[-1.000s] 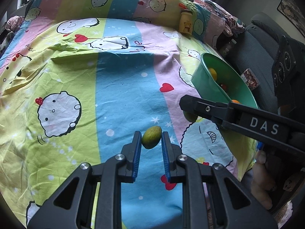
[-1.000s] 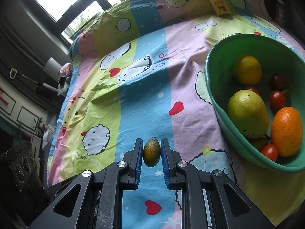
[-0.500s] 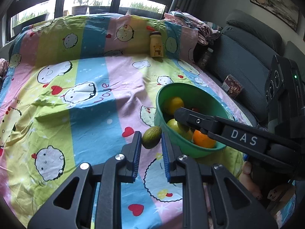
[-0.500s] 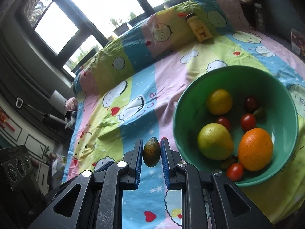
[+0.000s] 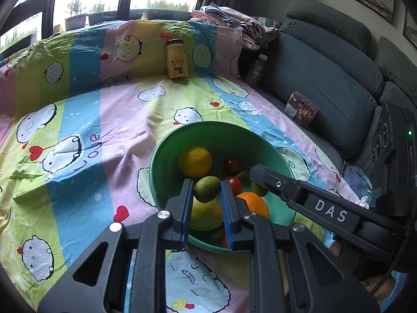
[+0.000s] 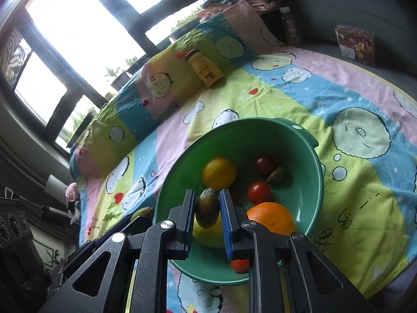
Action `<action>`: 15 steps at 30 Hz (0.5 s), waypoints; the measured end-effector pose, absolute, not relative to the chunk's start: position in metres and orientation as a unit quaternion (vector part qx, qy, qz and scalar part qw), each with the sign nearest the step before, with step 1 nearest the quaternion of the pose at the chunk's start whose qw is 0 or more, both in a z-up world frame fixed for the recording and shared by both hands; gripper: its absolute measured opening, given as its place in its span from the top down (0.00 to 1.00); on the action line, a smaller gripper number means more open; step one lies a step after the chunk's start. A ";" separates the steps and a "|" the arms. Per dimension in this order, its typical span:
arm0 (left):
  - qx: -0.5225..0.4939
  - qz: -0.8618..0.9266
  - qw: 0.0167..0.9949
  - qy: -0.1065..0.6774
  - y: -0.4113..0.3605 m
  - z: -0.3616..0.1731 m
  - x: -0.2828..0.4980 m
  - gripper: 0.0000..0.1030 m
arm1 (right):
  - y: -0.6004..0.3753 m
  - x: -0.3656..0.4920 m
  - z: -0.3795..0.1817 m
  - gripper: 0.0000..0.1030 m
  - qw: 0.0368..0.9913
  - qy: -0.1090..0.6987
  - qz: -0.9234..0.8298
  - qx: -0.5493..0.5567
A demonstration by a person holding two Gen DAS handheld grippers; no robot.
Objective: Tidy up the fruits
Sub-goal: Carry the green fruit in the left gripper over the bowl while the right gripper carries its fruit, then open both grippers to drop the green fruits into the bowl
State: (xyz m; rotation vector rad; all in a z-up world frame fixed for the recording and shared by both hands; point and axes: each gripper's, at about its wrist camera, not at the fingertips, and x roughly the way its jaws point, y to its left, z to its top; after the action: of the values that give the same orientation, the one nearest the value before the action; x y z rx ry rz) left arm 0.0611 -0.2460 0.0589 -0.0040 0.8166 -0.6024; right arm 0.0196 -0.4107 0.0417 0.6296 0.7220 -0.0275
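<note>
Both grippers, the left gripper (image 5: pixel 207 203) and right gripper (image 6: pixel 207 215), are black with blue ribbed pads (image 5: pixel 227 208) and silver screws (image 5: pixel 163 214); white "DAS" lettering (image 5: pixel 331 210) marks the right one at three o'clock.

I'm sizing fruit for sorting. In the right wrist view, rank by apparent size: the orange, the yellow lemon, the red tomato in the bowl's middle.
1. orange, though it is nearest the camera and partly hidden
2. yellow lemon
3. red tomato, clearly smallest

My right gripper (image 6: pixel 207 210) pinches a small dark-green oval fruit (image 6: pixel 207 210) over the green bowl (image 6: pixel 310 182), which holds a lemon (image 6: pixel 219 171), an orange (image 6: pixel 271 217) and cherry tomatoes (image 6: pixel 258 192) on the cartoon-print sheet (image 6: pixel 351 104).
</note>
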 end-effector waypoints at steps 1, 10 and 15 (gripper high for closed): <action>-0.002 -0.291 0.873 0.393 -0.249 0.057 0.063 0.82 | -0.413 0.020 0.040 0.80 0.886 0.349 -0.019 0.305; -0.016 -0.304 0.858 0.415 -0.264 0.041 0.075 0.83 | -0.425 0.021 0.029 0.80 0.879 0.363 -0.060 0.302; -0.014 -0.303 0.856 0.418 -0.268 0.037 0.075 0.83 | -0.428 0.022 0.025 0.80 0.875 0.370 -0.073 0.302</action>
State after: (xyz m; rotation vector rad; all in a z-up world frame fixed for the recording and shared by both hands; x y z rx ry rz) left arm 0.0747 -0.2677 0.0374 -0.0289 0.8789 -0.6368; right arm 0.0219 -0.4281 0.0254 0.6309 0.7732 -0.1519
